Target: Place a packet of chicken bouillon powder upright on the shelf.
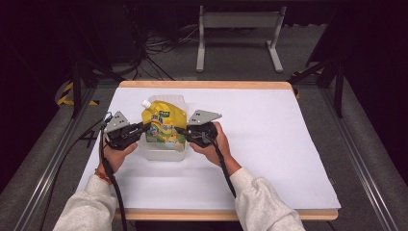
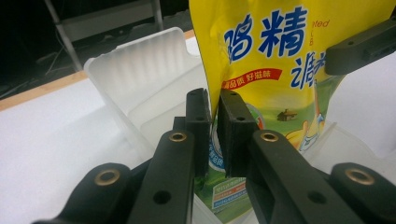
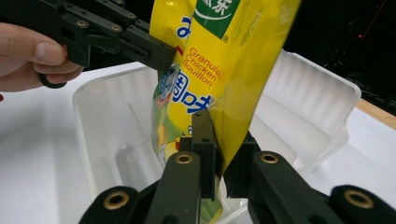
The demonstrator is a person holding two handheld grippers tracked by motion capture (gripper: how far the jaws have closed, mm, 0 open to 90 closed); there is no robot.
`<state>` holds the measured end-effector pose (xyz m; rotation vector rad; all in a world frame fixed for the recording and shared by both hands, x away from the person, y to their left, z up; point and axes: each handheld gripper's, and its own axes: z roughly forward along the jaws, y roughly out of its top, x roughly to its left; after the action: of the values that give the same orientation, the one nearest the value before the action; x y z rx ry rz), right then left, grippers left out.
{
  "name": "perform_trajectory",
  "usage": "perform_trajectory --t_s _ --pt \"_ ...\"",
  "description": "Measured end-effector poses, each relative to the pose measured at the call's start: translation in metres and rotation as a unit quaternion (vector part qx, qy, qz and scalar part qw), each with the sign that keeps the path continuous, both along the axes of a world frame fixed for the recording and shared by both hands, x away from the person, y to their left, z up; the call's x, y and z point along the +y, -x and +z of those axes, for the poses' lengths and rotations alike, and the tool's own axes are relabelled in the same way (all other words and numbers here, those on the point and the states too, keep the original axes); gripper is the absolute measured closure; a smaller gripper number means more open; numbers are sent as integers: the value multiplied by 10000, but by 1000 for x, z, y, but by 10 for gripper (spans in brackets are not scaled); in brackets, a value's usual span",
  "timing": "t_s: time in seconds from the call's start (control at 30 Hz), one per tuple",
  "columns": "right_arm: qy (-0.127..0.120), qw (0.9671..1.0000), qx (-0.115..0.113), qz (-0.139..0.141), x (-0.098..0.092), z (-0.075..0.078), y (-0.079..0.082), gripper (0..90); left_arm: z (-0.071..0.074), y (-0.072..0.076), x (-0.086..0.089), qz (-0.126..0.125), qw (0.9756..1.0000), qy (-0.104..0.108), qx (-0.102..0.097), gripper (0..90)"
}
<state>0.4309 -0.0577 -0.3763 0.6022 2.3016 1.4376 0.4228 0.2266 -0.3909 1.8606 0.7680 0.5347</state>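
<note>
A yellow stand-up pouch (image 1: 163, 125) of chicken bouillon, with a white spout at its top left, stands upright in a clear plastic container (image 1: 159, 153) on the white table. My left gripper (image 1: 146, 127) is shut on the pouch's left edge and my right gripper (image 1: 179, 130) on its right edge. In the left gripper view the jaws (image 2: 215, 107) pinch the thin side seam of the pouch (image 2: 280, 46) above the container (image 2: 140, 70). In the right gripper view the jaws (image 3: 222, 135) clamp the pouch (image 3: 224, 56) over the container (image 3: 308, 84), with the left gripper (image 3: 163, 53) on the far edge.
The white sheet (image 1: 269, 144) covers a wooden-edged table, with bare room to the right and front of the container. A grey metal stand (image 1: 238, 19) and loose cables lie on the floor behind. Metal rails run along both sides of the table.
</note>
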Motion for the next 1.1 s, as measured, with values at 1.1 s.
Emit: perform_trajectory --t_s 1.1 --pt "36 9991 -264 -324 -40 29 20 723 10 60 -1 220 9993 7 -301 677"
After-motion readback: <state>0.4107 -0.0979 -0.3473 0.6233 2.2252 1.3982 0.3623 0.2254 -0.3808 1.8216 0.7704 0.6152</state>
